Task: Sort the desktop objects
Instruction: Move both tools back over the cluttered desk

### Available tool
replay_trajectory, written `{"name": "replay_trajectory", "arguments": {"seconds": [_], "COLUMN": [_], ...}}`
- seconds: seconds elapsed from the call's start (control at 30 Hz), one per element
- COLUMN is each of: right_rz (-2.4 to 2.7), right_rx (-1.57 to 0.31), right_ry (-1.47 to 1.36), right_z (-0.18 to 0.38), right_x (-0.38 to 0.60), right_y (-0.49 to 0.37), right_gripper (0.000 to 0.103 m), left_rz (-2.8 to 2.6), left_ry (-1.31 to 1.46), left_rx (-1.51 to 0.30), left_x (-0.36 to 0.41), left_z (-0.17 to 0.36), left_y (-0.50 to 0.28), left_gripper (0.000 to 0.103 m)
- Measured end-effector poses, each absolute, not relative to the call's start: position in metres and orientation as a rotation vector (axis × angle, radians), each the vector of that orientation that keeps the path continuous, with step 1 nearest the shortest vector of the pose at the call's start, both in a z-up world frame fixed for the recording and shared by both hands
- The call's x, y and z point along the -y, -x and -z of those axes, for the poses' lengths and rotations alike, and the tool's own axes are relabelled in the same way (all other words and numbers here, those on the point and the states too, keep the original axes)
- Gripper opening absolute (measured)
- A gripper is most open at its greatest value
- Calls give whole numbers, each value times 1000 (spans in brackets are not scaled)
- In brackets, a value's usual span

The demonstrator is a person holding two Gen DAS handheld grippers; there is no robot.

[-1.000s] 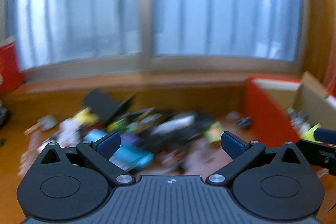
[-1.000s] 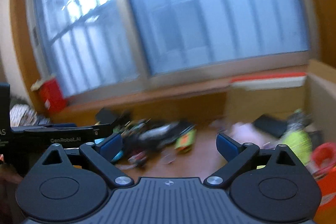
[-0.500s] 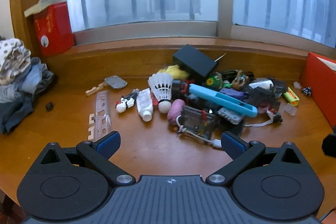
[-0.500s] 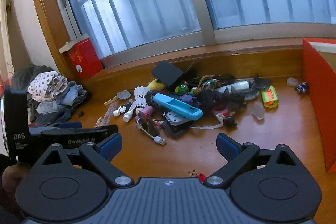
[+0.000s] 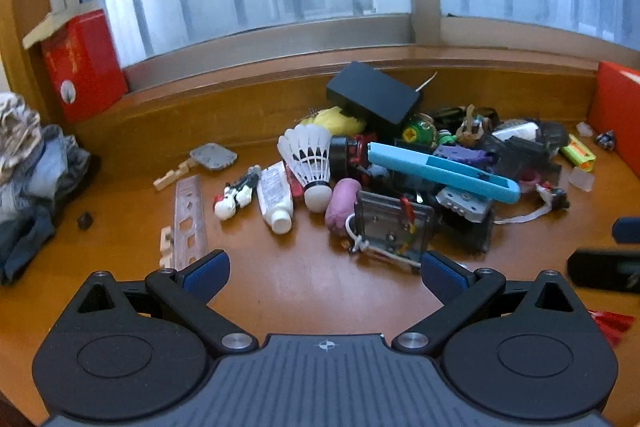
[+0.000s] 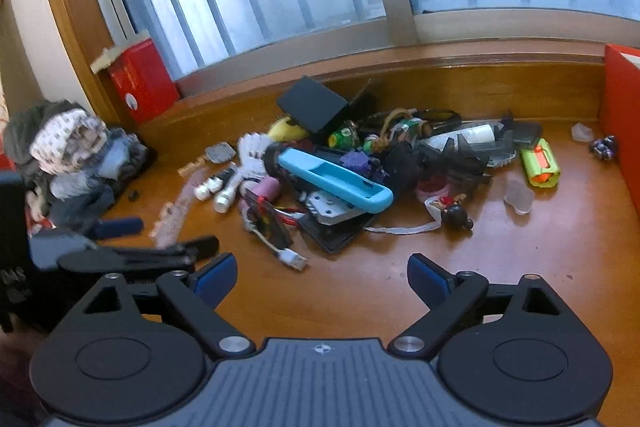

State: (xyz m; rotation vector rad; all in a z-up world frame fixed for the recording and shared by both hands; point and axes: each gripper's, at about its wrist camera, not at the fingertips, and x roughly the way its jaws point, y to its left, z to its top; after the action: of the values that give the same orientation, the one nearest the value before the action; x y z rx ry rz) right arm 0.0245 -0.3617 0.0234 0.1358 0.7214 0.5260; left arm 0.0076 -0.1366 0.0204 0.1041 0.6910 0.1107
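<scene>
Hovering side by side over a wooden surface (image 5: 312,291), two handheld grippers face a heap of small desktop objects by a barred window. The left gripper (image 5: 324,273) has its fingers spread wide with nothing between them; the right gripper (image 6: 320,273) is spread just as wide and also empty. Both sit on the near side of the heap, apart from it, which probably leaves room to choose a piece.

The task's things lie jumbled together mid-surface: a shuttlecock (image 5: 310,159), a white tube (image 5: 276,199), a pink roll (image 5: 342,205), a long blue case (image 5: 440,175) resting across darker parts, and a black box (image 5: 374,97) tilted against the far ledge. Several overlap, so they look tipped out rather than arranged. A clear ruler (image 5: 188,223) and a small figure (image 5: 236,193) lie loose on the left. On the far right stands a red bin (image 6: 622,119), a likely place for sorted pieces, though its inside is hidden in both views.

The left view shows the shuttlecock, tube and ruler plainly, and the tip of the right gripper at its right edge. The right view shows more of the heap's right side: a green and orange toy (image 6: 540,163), a black bead on a white strap (image 6: 456,215) and a cable plug (image 6: 294,261). It also shows the left gripper low on the left and a pile of clothes (image 6: 72,155) beyond it.

Whether pieces are leaving this heap or the sorting lies ahead cannot be told.
</scene>
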Motion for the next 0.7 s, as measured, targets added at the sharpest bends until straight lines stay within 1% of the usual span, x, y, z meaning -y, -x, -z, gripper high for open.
{"name": "replay_trajectory", "arguments": {"seconds": [0.03,0.07,0.1,0.13,0.27,0.37,0.4,0.43,0.5,0.67,0.7], "right_rz": [-515,-513,-517,-531,-556,-579,-592,-604,-626,-667,-663], "right_rx": [-735,-750,-761,-763,-734,-754,-765,-773,-771,-710,-706], "right_ry": [-116,-94,-74,-60,5,34,48,66,110,234,266], "right_z": [-19,-16,-13,-12,-13,-12,-9,-7,-6,-2,0], "right_x": [356,351,346,341,318,296,286,277,256,204,195], "right_y": [-26,-27,-28,-28,-28,-32,-35,-37,-39,-47,-49], "right_gripper": [77,73,66,62,58,53,48,40,33,32,30], "left_rz": [-105,-100,-95,-90,-75,-84,-91,-98,-107,-117,-123], "left_ry": [-115,-126,-136,-147,-185,-173,-164,-152,-131,-107,-103], "left_rx": [-688,-685,-681,-678,-697,-691,-688,-688,-691,-717,-719], "left_x": [137,137,137,137,120,97,88,80,65,36,31], "left_z": [-19,-18,-17,-16,-12,-14,-15,-15,-13,-5,-4], "left_y": [-10,-13,-15,-18,-27,-29,-29,-29,-30,-28,-28], "left_gripper": [103,103,103,103,103,103,103,103,103,102,103]}}
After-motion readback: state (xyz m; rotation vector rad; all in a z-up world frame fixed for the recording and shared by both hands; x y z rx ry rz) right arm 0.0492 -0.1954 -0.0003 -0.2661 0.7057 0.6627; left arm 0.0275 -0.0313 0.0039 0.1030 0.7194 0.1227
